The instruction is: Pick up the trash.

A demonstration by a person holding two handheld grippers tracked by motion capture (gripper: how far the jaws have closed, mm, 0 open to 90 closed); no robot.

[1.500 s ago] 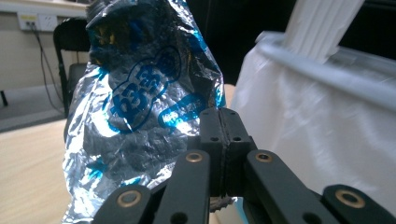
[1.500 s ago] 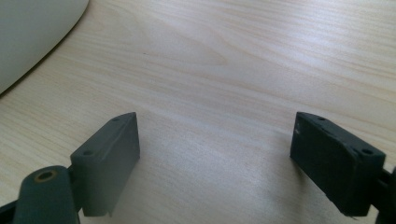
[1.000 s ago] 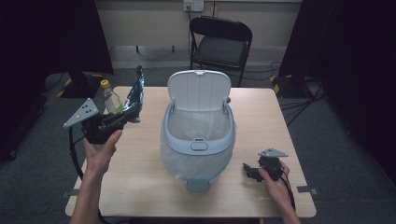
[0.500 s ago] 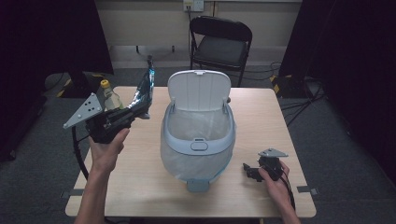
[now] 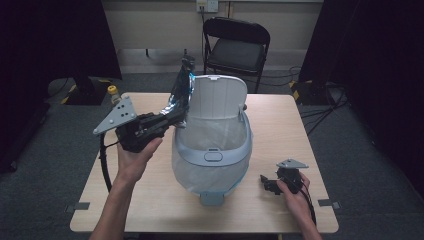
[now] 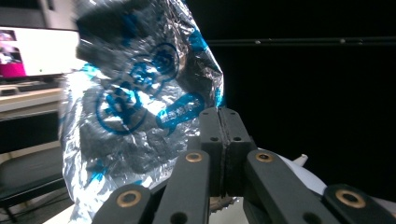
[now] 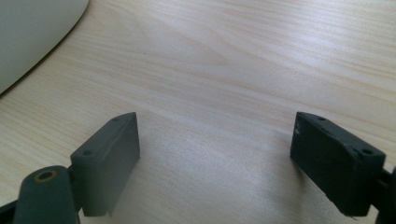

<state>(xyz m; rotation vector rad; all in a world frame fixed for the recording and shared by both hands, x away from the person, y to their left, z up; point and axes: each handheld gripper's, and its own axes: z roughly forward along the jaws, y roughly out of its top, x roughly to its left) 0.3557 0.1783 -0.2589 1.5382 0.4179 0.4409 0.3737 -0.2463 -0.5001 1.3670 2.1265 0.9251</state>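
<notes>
Dark curtains ring a pale wood surface (image 5: 125, 200). At its left side the left claw (image 5: 176, 116) is clamped on the bottom edge of a crinkled foil bag (image 5: 181, 89), holding it upright just beside the bin (image 5: 212, 155), whose lid (image 5: 218, 97) stands open. Behind the claw stands a bottle (image 5: 114, 93). The right claw (image 5: 267, 183) rests on the surface near the bin, jaws wide with nothing between them.
</notes>
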